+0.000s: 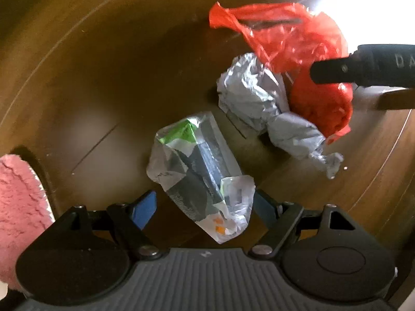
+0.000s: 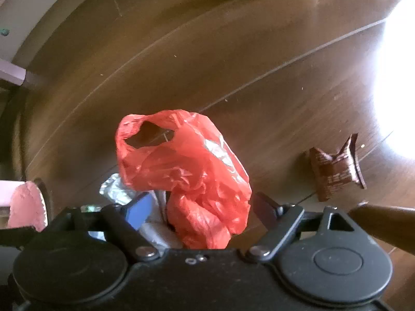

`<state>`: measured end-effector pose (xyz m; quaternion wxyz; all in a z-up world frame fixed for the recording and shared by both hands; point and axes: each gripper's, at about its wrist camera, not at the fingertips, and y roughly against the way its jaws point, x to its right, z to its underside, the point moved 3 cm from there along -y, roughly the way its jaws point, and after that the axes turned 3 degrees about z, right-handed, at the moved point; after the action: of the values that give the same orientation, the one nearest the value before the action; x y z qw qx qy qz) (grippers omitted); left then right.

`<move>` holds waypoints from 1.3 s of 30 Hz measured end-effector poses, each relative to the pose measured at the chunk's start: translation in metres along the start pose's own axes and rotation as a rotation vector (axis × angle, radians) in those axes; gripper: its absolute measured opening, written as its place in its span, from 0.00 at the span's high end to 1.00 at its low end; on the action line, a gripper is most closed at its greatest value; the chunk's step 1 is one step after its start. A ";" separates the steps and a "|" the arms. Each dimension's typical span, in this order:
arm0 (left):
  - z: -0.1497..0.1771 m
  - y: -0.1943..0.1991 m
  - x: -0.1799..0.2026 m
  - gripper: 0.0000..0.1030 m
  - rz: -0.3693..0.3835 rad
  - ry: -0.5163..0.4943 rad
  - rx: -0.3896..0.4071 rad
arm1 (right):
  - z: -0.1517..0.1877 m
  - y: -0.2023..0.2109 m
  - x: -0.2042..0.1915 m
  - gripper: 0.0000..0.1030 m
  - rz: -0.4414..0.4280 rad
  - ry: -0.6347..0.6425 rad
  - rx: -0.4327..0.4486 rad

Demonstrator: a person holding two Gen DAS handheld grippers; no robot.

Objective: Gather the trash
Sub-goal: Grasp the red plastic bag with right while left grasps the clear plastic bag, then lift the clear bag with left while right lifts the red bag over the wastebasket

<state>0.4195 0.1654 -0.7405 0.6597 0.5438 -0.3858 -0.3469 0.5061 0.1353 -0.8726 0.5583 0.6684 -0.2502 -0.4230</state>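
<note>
trash scattered on the floor, both sets of fingers poised over it

the trash lay in a loose cluster on the brown wooden floor point(image 1: 90, 83). a clear plastic wrapper point(image 1: 199, 173), crumpled, with green and dark print showing through, sat between the fingers of the left gripper point(image 1: 205, 207), which stood wide on either side of it with no pad pressing on it; that placing looked like a line-up for a pinch. just beyond it lay a twisted grey wrapper point(image 1: 262, 108), touching a thin red plastic bag point(image 2: 192, 171) that was puffed up, with its handle loop gaping. the right gripper point(image 2: 199, 210) straddled the lower, bunched part of the red bag, its fingers also wide and not clamping it, probably because the bunched part offered the firmest hold. well apart to the right sat a crushed brown packet point(image 2: 334, 171), near a glare of light on the boards. a pink fluffy slipper point(image 1: 18, 207) showed at the left edge.
</note>
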 end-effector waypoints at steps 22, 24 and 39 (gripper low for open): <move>-0.005 0.016 -0.001 0.89 -0.039 0.004 0.034 | 0.014 0.037 0.004 0.68 0.024 -0.124 0.066; -0.002 0.030 -0.003 0.89 -0.030 0.022 0.047 | 0.018 0.057 0.000 0.68 0.024 -0.117 0.086; 0.040 0.209 0.030 0.89 -0.003 -0.073 0.283 | 0.058 0.262 -0.024 0.69 0.012 -0.023 0.310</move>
<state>0.4060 0.1564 -0.5261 0.5613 0.6189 -0.4538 -0.3098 0.4810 0.0584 -0.6158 0.4480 0.7403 -0.3229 -0.3834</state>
